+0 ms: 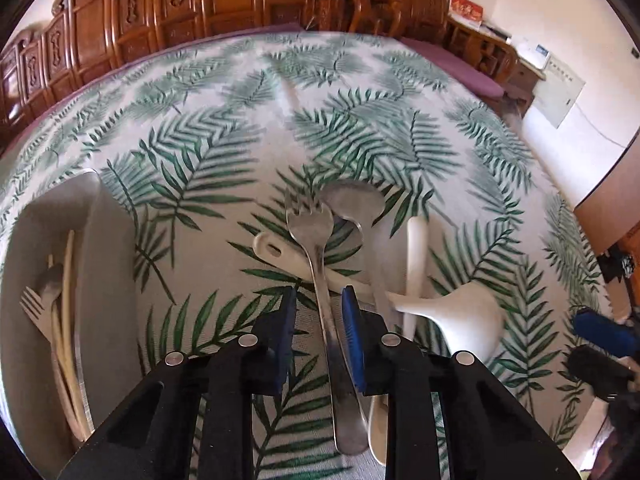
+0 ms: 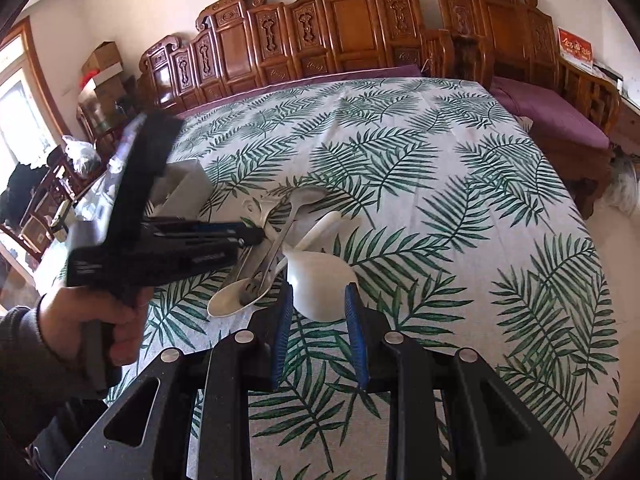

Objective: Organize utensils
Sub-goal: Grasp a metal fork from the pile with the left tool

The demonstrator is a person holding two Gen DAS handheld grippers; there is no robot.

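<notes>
Left wrist view: left gripper [image 1: 319,300] tilted down over a heap of loose utensils on a surface covered by a leaf-print cloth [image 1: 224,152].

- Jaws — narrowed to a slim gap, blue pads flanking the handle of a metal fork [image 1: 316,248]. The right pad lies against or just beside the handle; a sliver of cloth shows on the other side, so a firm grip cannot be told.
- Fork: tines pointing away from the camera, handle running back between the jaws.
- Metal spoon [image 1: 352,200]: just right of the fork, bowl beside the tines.
- White slotted handle [image 1: 276,250]: lying crosswise under the fork.
- White ladle [image 1: 468,316]: right of the heap, bowl near the camera; a second white handle [image 1: 416,252] stands beside it.
- Grey tray [image 1: 108,264]: left edge of the view, holding a fork, a spoon and pale chopsticks [image 1: 66,304].

Right wrist view: right gripper [image 2: 318,300] poised just above the cloth, on the near side of the ladle's bowl.

- Jaws — partly apart, nothing between the pads; cloth and the bowl's edge show through the gap.
- Left gripper seen from the side, gripped by a hand [image 2: 100,316] in a grey sleeve, its tips down among the metal utensils.
- Carved wooden bench [image 2: 320,32] beyond the surface's far edge.
</notes>
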